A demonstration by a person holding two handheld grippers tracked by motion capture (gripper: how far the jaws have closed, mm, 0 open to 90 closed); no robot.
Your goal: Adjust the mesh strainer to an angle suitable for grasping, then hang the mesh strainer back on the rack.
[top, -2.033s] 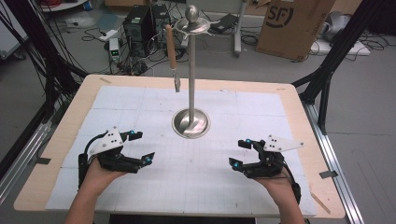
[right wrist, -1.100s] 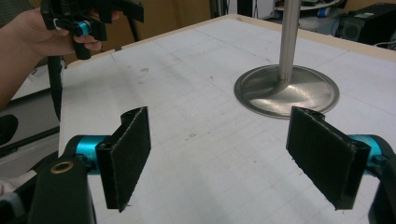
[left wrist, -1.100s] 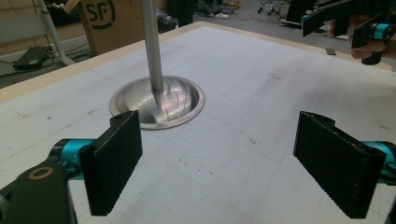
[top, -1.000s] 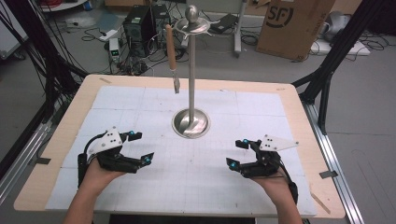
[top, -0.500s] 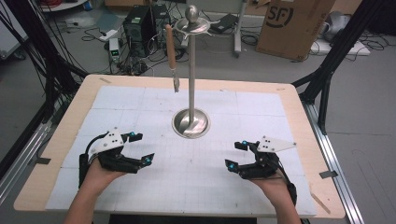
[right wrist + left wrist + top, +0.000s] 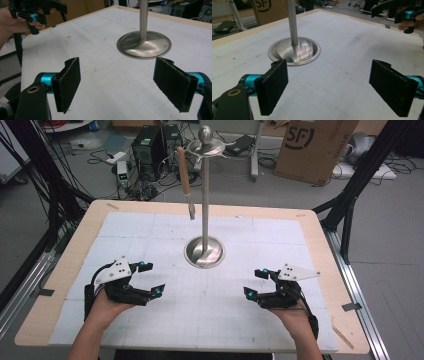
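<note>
A tall steel stand point(image 6: 205, 195) rises from a round base point(image 6: 204, 252) in the middle of the white gridded mat. A wooden-handled utensil point(image 6: 184, 175) hangs from the stand's top disc, on its left side, above the mat. My left gripper point(image 6: 152, 277) rests low at the front left, open and holding nothing. At the front right my right gripper point(image 6: 255, 282) is likewise open and bare. The base point(image 6: 294, 50) lies ahead of the left jaws, and the base point(image 6: 144, 44) also lies ahead of the right jaws.
The wooden table point(image 6: 65, 265) borders the mat point(image 6: 210, 300) on every side. Beyond the far edge stand a cardboard box point(image 6: 315, 147), a black computer case point(image 6: 150, 145) and floor cables. Black frame legs point(image 6: 360, 175) flank the table.
Both grippers have stayed at the front of the mat. The right gripper has shifted slightly toward the left and near edge. Nothing was picked up.
</note>
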